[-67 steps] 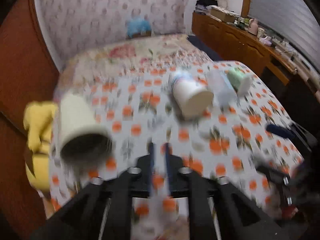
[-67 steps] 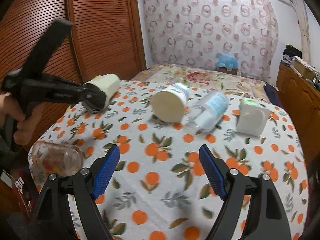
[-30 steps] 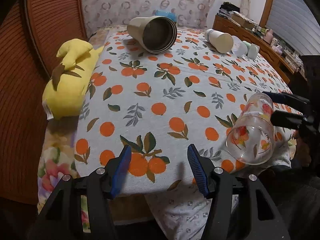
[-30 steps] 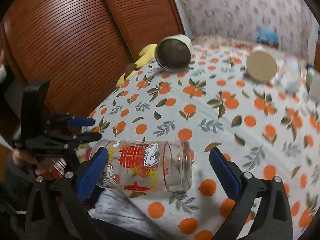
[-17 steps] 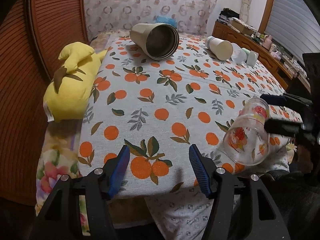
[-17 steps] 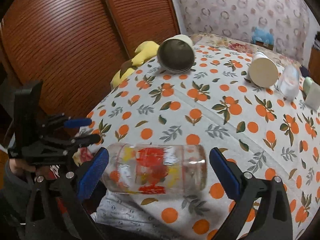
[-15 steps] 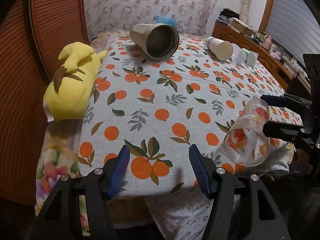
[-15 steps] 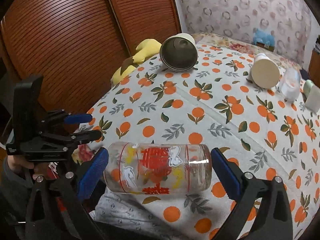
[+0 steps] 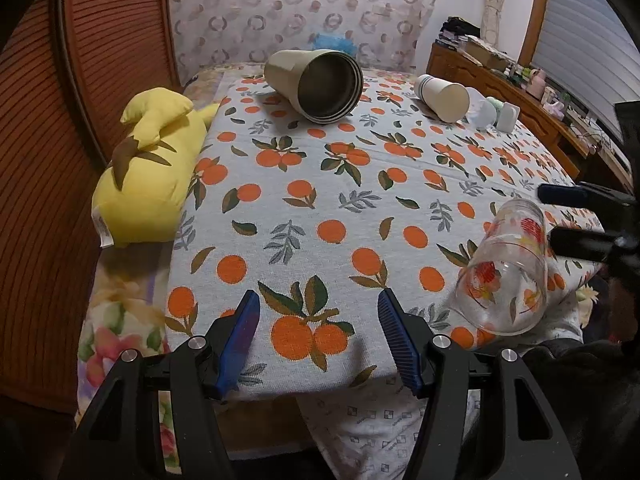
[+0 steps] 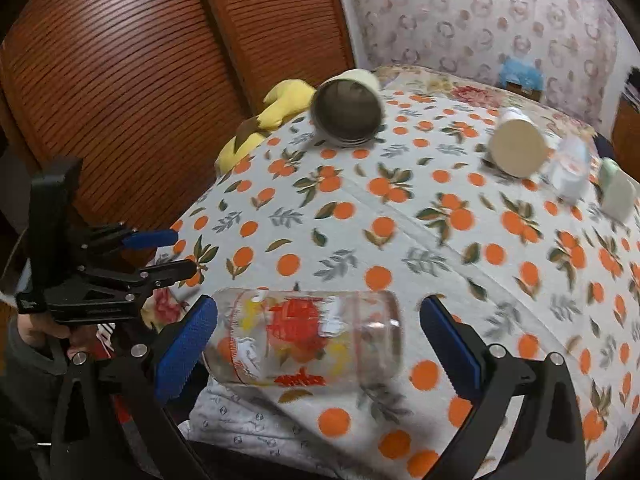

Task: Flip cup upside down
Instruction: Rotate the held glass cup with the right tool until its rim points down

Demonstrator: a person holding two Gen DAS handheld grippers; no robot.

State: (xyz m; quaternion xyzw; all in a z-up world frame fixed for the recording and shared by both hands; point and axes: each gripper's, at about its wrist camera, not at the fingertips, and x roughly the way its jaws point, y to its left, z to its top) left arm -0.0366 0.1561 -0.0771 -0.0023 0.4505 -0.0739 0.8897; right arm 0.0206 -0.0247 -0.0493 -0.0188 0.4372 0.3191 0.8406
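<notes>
Glass cup [image 10: 308, 338] lies sideways between one open right tool [image 10: 316, 344].

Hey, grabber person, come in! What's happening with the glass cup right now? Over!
Right gripper open, straddling the glass cup, no grip. Left gripper open, empty. Cup on its side at the tablecloth edge, not flipped. Nothing in the way.

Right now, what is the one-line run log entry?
clear printed glass cup: on its side at cloth edge | right gripper: open, straddling cup | left gripper: open, empty | flip: not yet done
</notes>
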